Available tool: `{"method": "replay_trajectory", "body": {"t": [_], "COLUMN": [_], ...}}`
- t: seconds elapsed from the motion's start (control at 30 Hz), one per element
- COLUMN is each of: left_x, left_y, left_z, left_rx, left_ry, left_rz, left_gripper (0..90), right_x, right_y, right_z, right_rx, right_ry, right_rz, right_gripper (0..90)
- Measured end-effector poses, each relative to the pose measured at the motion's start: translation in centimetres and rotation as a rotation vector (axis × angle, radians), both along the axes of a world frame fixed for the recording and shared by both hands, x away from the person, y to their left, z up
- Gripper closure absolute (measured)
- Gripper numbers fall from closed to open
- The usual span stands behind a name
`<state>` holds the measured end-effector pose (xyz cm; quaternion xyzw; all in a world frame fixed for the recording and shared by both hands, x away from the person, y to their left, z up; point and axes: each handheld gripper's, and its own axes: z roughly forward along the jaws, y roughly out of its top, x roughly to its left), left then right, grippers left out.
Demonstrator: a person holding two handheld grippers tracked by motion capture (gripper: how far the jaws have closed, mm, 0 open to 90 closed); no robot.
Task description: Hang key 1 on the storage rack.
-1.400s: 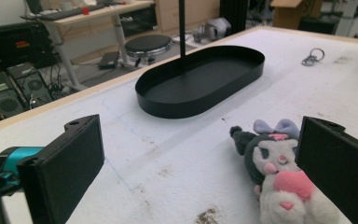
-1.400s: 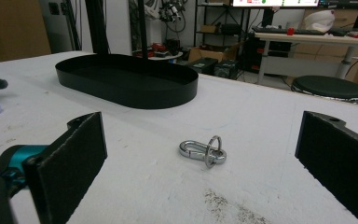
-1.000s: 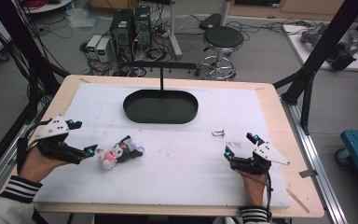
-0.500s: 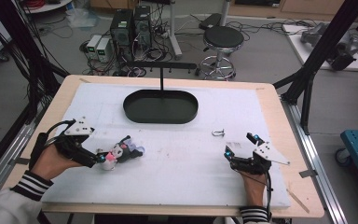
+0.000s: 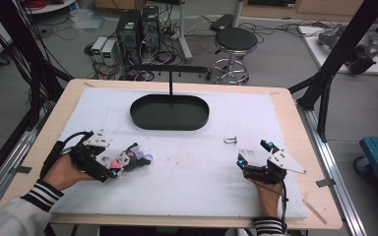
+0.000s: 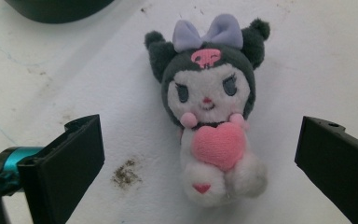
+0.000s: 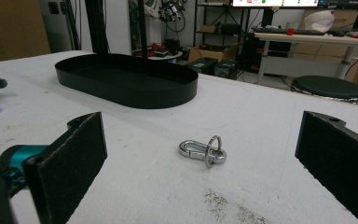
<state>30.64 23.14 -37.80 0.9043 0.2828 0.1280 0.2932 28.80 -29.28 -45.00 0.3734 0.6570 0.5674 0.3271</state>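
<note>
Two grippers, left [image 6: 200, 154] and right [image 7: 200, 158], jaws spread; plush toy [image 6: 209, 107] unlabelled between left's.

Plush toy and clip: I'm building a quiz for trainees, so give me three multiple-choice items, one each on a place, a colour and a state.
1. Where does the metal clip lie?
A. in the black tray
B. on the white mat, ahead of the right gripper
C. on the stool

2. What colour is the bow on the plush toy?
A. lilac
B. green
C. orange

3. How is the left gripper?
A. shut on the toy
B. open, a jaw on each side of the toy
C. holding the clip

Answers: B, the clip lies on the mat outside the tray; A, the bow is pale purple; B, both jaws stand clear of the toy.
</note>
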Motion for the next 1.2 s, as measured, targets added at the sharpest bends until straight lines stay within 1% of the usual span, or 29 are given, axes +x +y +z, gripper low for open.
{"method": "replay_trajectory", "body": {"t": [0.03, 0.13, 0.27, 0.3, 0.37, 0.53, 0.57, 0.6, 0.67, 0.7, 0.77, 0.87, 0.97, 1.0, 1.07, 1.1, 1.2], "left_x": [0.0, 0.0, 0.1, 0.1, 0.2, 0.2, 0.2, 0.3, 0.3, 0.3, 0.3, 0.5, 0.5, 0.5, 0.5, 0.7, 0.8], "left_y": [-0.2, -0.3, -0.7, -0.7, -0.8, -1.0, -1.1, -1.2, -1.2, -1.2, -1.3, -1.4, -1.5, -1.5, -1.4, -1.3, -1.2], "left_z": [-0.2, -0.4, -0.9, -0.9, -1.3, -1.7, -1.8, -1.9, -2.0, -2.0, -2.1, -2.3, -2.4, -2.4, -2.4, -2.5, -2.5], "left_rx": [0.011, 0.014, 0.038, 0.038, 0.058, 0.068, 0.077, 0.090, 0.093, 0.096, 0.093, 0.112, 0.112, 0.122, 0.120, 0.114, 0.111], "left_ry": [0.007, 0.018, 0.050, 0.050, 0.066, 0.077, 0.085, 0.090, 0.090, 0.095, 0.108, 0.118, 0.117, 0.117, 0.116, 0.128, 0.127], "left_rz": [-0.002, -0.002, -0.009, -0.009, -0.013, -0.013, -0.011, -0.012, -0.011, -0.013, -0.009, -0.005, 0.012, 0.014, 0.019, 0.014, 0.019], "left_gripper": [1.8, 1.8, 1.8, 1.8, 1.8, 1.8, 1.8, 2.9, 4.6, 11.6, 11.8, 12.0, 14.3, 14.3, 17.6, 24.4, 23.5], "right_x": [0.0, 0.0, 0.0, 0.0, 0.0, 0.0, 0.0, 0.0, 0.0, 0.0, 0.0, 0.0, 0.0, 0.0, 0.0, 0.0, 0.0], "right_y": [0.0, 0.0, 0.0, 0.0, 0.0, 0.0, 0.0, 0.0, 0.0, 0.0, 0.0, 0.0, 0.0, 0.0, 0.0, 0.0, 0.0], "right_z": [0.0, 0.0, 0.0, 0.0, 0.0, 0.0, 0.0, 0.0, 0.0, 0.0, 0.0, 0.0, 0.0, 0.0, 0.0, 0.0, 0.0], "right_rx": [-0.002, -0.003, 0.000, -0.001, -0.001, 0.000, -0.001, -0.002, -0.003, -0.003, -0.003, -0.004, -0.005, -0.005, -0.005, -0.004, -0.003], "right_ry": [0.000, 0.000, 0.001, 0.001, 0.001, 0.001, 0.000, 0.001, 0.000, 0.000, -0.001, -0.003, -0.003, -0.003, -0.003, -0.003, -0.001], "right_rz": [-0.001, 0.000, 0.000, -0.001, -0.001, 0.000, 0.000, -0.001, -0.001, -0.001, -0.001, 0.000, 0.000, 0.000, 0.000, 0.000, -0.001], "right_gripper": [1.2, 1.2, 1.2, 1.2, 1.2, 1.2, 1.2, 1.2, 1.2, 1.2, 1.2, 1.2, 1.2, 1.2, 1.2, 1.2, 1.2]}}
